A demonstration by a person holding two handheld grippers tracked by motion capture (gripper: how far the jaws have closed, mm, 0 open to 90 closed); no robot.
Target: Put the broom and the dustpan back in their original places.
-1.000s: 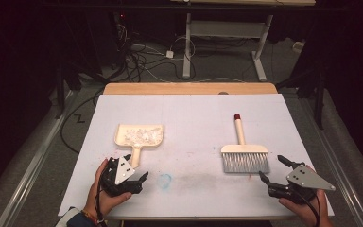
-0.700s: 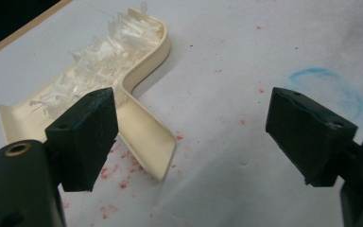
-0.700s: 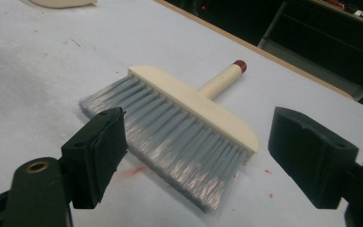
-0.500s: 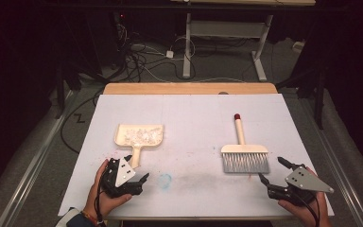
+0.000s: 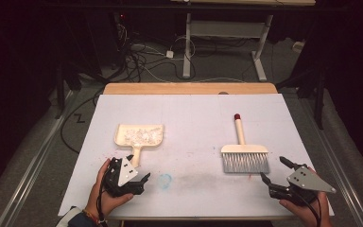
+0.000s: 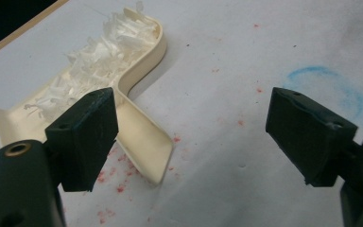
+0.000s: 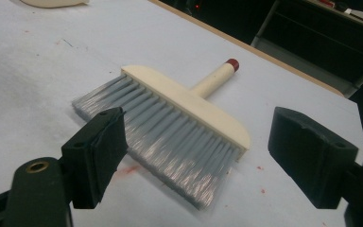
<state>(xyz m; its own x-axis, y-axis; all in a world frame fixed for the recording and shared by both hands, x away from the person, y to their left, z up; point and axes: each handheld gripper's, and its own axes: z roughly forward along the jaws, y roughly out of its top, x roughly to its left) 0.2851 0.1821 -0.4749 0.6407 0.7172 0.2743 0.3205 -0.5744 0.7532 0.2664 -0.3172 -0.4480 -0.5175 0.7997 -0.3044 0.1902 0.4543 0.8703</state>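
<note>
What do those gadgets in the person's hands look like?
Both are black handheld tools. The left gripper and right gripper each carry a grey three-cornered plate on top and two blocky black fingers. A dark sleeve and a wristband show at the left wrist.

A: Where does everything lie on the table [image 5: 189, 113]?

B: The dustpan [image 5: 139, 136] sits left of centre in the frame, shreds [image 5: 139, 135] in it, handle toward the bottom. The brush [image 5: 244, 152] lies right of centre, bristles toward the bottom.

A: The grippers?

B: The left gripper [image 5: 138, 170] is lower left, just below the dustpan's handle; the right gripper [image 5: 275, 169] is lower right, beside the bristles.
</note>
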